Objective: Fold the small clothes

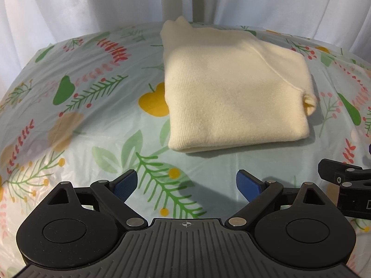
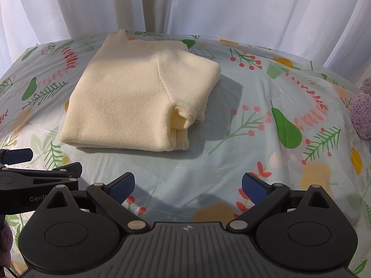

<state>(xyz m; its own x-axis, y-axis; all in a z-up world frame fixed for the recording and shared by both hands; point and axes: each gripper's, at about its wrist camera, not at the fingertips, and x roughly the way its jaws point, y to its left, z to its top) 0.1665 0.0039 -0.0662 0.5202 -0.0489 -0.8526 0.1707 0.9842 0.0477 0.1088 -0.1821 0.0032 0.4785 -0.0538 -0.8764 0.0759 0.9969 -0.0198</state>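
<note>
Cream knit, folded into a thick rectangle: through the left wrist camera I am seeing the sweater (image 1: pixel 234 90) lying on the floral cloth (image 1: pixel 97 120), ahead of my left gripper (image 1: pixel 186 184) and a little to the right of its centre line. The jaws are standing wide apart with nothing between them, blue pads (image 1: pixel 125 185) over bare cloth, and the sweater's near folded edge is sitting clear of the tips, not touching. At the right edge of this view the right gripper (image 1: pixel 343 180) is poking in just beside mine.

Switching to the right wrist camera, I am finding the sweater (image 2: pixel 129 102) ahead and to the left of the right gripper (image 2: pixel 188 186). Its jaws are spread too and holding nothing, with open cloth (image 2: pixel 255 88) between the pads and the garment's near edge. A sleeve cuff is showing at the sweater's right side. The left gripper (image 2: pixel 27 166) is showing at the left edge. Something purple and fuzzy (image 2: pixel 363 115) is sitting at the far right. White curtains (image 2: pixel 208 7) are hanging behind.
</note>
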